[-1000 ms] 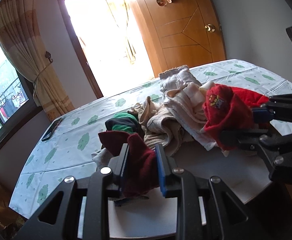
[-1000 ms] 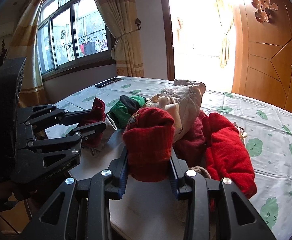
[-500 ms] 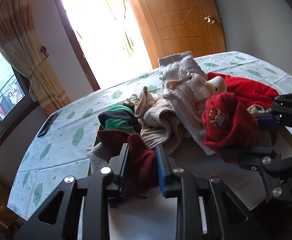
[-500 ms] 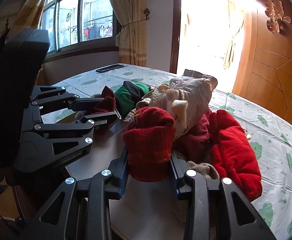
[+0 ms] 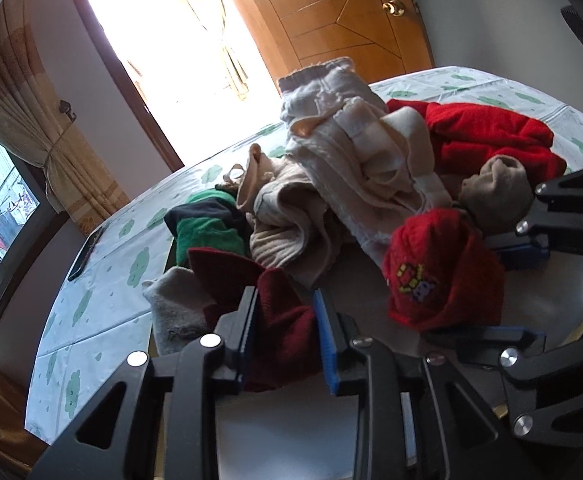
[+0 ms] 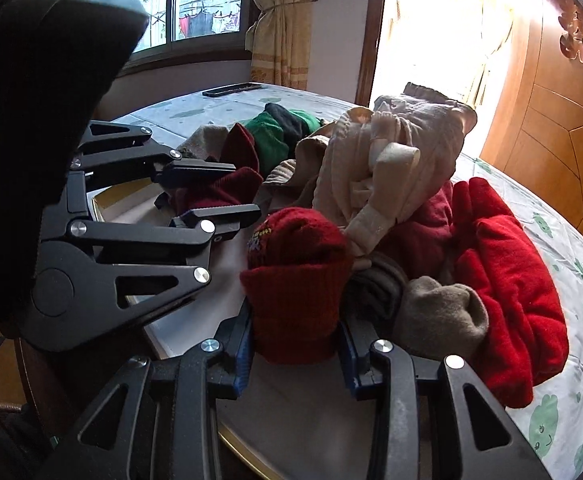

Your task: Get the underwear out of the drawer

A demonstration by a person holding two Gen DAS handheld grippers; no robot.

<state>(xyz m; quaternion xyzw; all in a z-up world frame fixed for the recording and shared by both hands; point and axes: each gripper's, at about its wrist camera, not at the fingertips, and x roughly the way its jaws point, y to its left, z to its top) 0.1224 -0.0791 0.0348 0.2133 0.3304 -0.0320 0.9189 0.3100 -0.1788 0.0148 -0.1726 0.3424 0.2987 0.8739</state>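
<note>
Both grippers grasp knits: left gripper [image 5: 285, 330] a maroon garment [image 5: 279, 320], its fingers just easing apart, right gripper [image 6: 295, 344] a red garment [image 6: 297, 280], lower folds hidden.

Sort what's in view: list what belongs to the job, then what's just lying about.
Job:
left gripper, its jaws just eased wider, around a dark red garment
right gripper, clamping a red knit garment
clothes pile

Lying about:
remote
curtain
door

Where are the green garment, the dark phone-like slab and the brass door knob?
green garment [image 5: 205, 236], left wrist view, its front fold.
dark slab [image 5: 85, 254], left wrist view, its middle.
door knob [image 5: 391, 7], left wrist view, its round face.
</note>
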